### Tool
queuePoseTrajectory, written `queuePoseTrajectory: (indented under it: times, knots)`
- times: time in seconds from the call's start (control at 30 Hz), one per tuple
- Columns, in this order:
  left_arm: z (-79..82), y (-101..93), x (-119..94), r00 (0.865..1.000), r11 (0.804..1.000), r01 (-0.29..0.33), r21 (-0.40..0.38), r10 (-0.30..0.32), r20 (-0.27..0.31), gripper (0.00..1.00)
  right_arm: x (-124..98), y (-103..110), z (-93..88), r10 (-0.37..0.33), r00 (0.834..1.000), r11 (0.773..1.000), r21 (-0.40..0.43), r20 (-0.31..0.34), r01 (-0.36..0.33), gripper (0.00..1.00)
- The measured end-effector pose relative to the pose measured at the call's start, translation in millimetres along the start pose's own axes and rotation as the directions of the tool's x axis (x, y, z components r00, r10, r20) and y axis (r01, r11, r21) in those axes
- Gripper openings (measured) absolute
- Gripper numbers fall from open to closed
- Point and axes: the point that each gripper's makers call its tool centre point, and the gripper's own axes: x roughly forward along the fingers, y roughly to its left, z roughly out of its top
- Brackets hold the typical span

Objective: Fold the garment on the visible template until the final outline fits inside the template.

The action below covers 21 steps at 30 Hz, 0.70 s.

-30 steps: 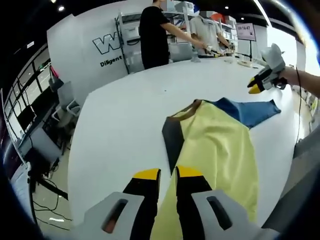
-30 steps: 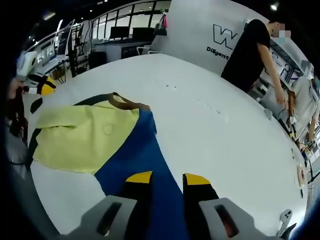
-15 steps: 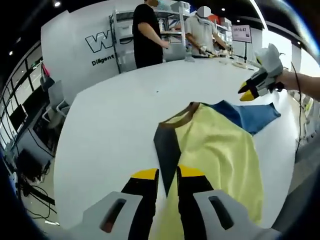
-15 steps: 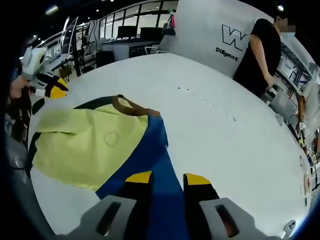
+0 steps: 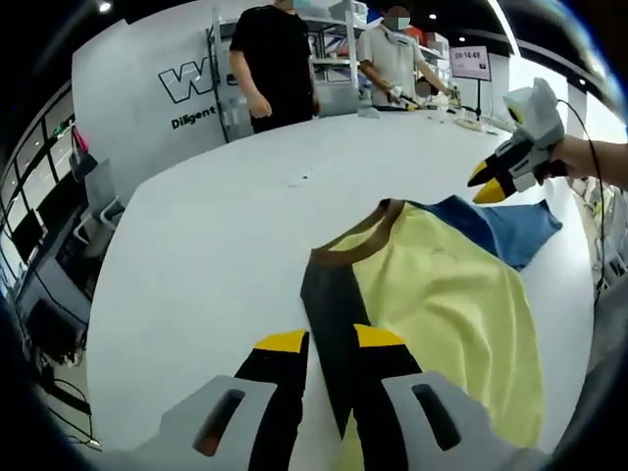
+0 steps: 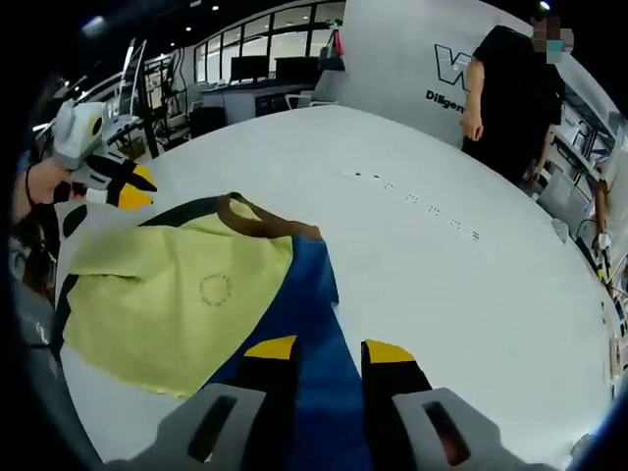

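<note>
A garment lies flat on the white table (image 5: 196,255): a pale yellow panel (image 5: 442,294), a blue part (image 5: 505,231), a dark strip (image 5: 329,294) and a brown neckline (image 5: 371,228). My left gripper (image 5: 330,340) hovers open over the dark strip's near end. Held in a hand, my right gripper (image 5: 491,184) hangs above the blue part. In the right gripper view, the right gripper (image 6: 329,349) is open over the blue cloth (image 6: 299,304), the yellow panel (image 6: 177,294) spreads to the left, and the left gripper (image 6: 123,182) floats beyond it. No template outline can be made out.
Two people (image 5: 270,59) (image 5: 392,49) stand at the table's far edge by shelving; one person (image 6: 510,88) is seen in the right gripper view. Small marks (image 6: 412,196) dot the table (image 6: 442,265). Its rim curves round close to the garment's sides.
Both cameras have drifted slightly. The left gripper now sits over the dark strip rather than the yellow edge. The garment has not moved. The people at the back shifted.
</note>
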Motion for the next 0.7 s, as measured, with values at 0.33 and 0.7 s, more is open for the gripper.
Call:
queuePoseTrajectory:
  times: [0.33,0.7]
  knots:
    - [1.8,-1.4,32,0.999,0.999,0.032,-0.011,-0.032,-0.017,0.2,22,6,11.0,0.043,0.999,0.998,0.041,0.001,-0.043,0.2]
    - [6.0,2.9,55,0.999,0.999,0.037,-0.039,-0.038,-0.038,0.22,41,17,13.8,0.08,0.996,0.996,0.044,-0.024,-0.079,0.2]
